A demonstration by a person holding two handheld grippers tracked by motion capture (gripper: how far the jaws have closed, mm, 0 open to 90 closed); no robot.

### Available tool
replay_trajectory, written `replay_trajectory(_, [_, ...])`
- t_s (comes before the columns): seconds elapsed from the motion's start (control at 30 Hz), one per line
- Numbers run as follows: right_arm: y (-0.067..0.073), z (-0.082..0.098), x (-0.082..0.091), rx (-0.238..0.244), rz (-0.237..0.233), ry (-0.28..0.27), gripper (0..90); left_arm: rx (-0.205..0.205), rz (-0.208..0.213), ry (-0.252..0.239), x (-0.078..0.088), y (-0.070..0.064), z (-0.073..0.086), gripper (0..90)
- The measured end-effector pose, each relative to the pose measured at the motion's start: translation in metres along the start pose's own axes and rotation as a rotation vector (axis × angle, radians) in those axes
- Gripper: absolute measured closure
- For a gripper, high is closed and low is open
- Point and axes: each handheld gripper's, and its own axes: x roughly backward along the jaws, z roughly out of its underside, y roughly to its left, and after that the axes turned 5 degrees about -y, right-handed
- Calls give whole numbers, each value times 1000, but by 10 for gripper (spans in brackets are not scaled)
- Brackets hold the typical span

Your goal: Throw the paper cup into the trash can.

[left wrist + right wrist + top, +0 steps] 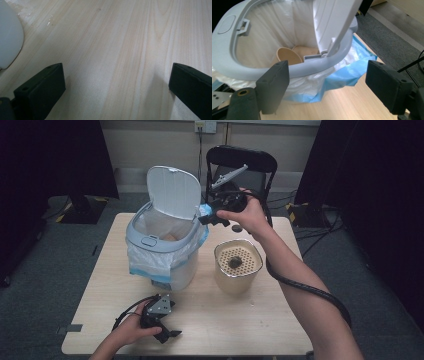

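We find the right gripper (209, 218) raised at the far right of the waste bin (165, 247), beside the hinge of its upright lid (172, 191), with its jaws spread and nothing between them; in the right gripper view the near rim (312, 67) of the bin lies just past the fingertips, not touched. The bin stands on the left half of the table (260, 320), lined with a white bag (145, 262) that hangs over the rim, and at least one paper cup (288, 56) lies inside. In our judgement the step in hand concerns the open lid (either shutting it or steadying the bin), and it calls for a contact on the lid's outer face or top edge, pressed down along the hinge arc and kept clear of the loose blue fringe (352, 72) of the liner, which could snag a jaw. The right forearm reaches diagonally forward across the table past the beige container (238, 265), wrist bent so that the tool points left and down toward the bin. The left gripper (167, 332) rests low at the table's near edge, jaws likewise spread over bare wood, the hand curled around its body.
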Motion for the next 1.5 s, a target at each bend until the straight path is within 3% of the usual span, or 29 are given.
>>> replay_trajectory(0.3, [-7,-9,-12,-14,-5,-18,201,13,11,-1,-1,-1,0,0])
replay_trajectory(0.57, [-2,-21,-13,-8,-29,-71,206,12,10,-1,-1,-1,0,0])
replay_trajectory(0.9, [8,-31,-14,27,-56,-82,220,12,10,-1,-1,-1,0,0])
replay_trajectory(1.27, [1,-20,-18,-1,-34,-39,217,12,10,-1,-1,-1,0,0])
replay_trajectory(1.5, [3,-24,-20,8,-49,-67,218,12,10,-2,-1,-1,0,0])
